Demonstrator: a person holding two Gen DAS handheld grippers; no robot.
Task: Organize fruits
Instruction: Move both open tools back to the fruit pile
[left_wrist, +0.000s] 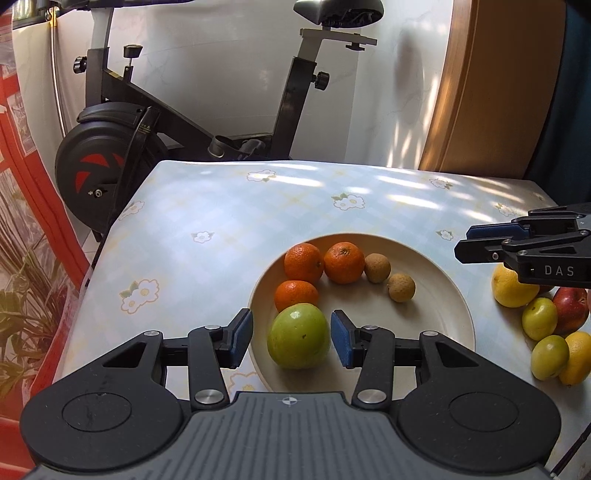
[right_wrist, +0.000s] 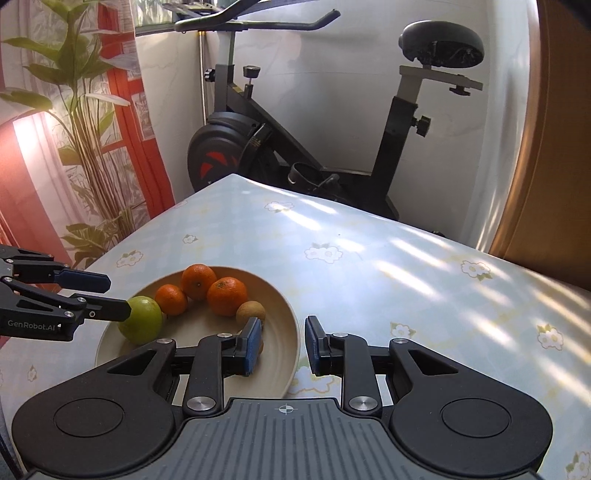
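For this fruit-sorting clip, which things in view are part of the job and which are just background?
Part of the job:
- plate
- green apple, between the open left tool
- three tangerines
- two small brown fruits
- fruit pile on the table
- right tool, open

Background:
- exercise bike
- plant
- floral tablecloth

My left hand-held gripper (left_wrist: 291, 338) sits low and level, jaws spread wide, blue pads (left_wrist: 340, 341) facing each other. My right hand-held gripper (right_wrist: 283, 345) is level too, jaws parted (narrower than the left), reaching in from the right side.
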